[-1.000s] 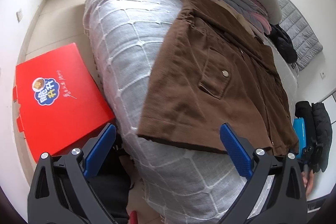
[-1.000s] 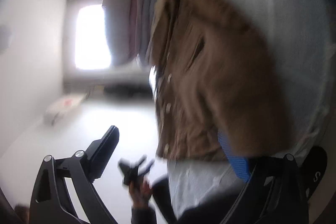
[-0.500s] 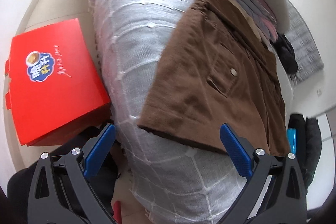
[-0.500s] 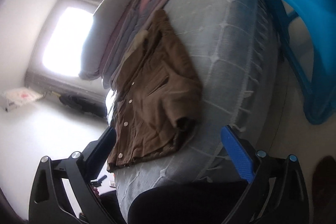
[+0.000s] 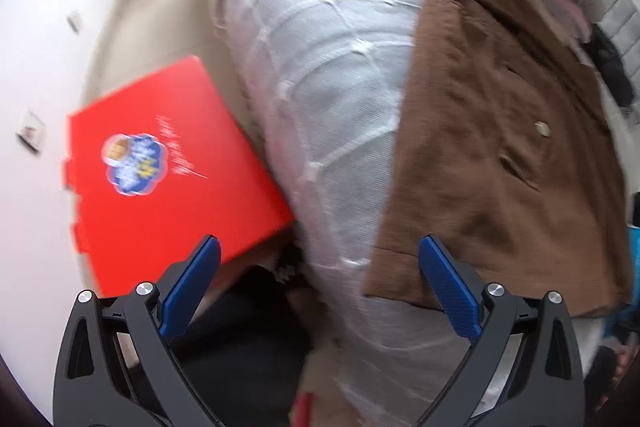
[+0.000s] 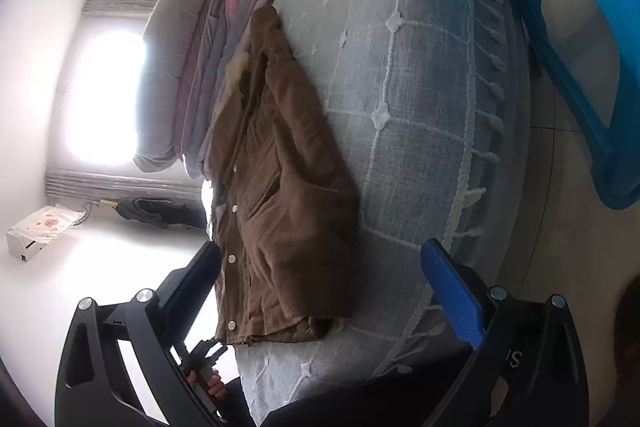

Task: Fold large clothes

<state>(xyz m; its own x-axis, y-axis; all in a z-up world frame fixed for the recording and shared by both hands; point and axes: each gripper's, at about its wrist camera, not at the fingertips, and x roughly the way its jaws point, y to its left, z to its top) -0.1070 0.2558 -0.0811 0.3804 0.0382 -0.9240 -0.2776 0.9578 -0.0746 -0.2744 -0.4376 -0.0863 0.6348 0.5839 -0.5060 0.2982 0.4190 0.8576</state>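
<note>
A brown corduroy jacket point(image 5: 500, 155) lies folded on the bed's grey-blue checked cover point(image 5: 332, 79), its hem near the bed's near edge. It also shows in the right wrist view point(image 6: 280, 195), with snap buttons along its front. My left gripper point(image 5: 320, 267) is open and empty, held off the bed's edge, its right finger over the jacket's hem corner. My right gripper point(image 6: 320, 275) is open and empty, back from the jacket's lower edge. The left gripper's tool, held in a hand point(image 6: 204, 367), shows at the bottom left of the right wrist view.
A stack of folded clothes and bedding point(image 6: 200, 67) lies beyond the jacket. A red box point(image 5: 160, 179) leans on the floor beside the bed. A blue plastic chair point(image 6: 568, 39) stands by the bed's other side. A white box point(image 6: 40, 227) sits on the floor.
My left gripper has swung left and closer, so the jacket has slid to the right of its view. My right gripper has moved nearer to the jacket. Both stay open.
</note>
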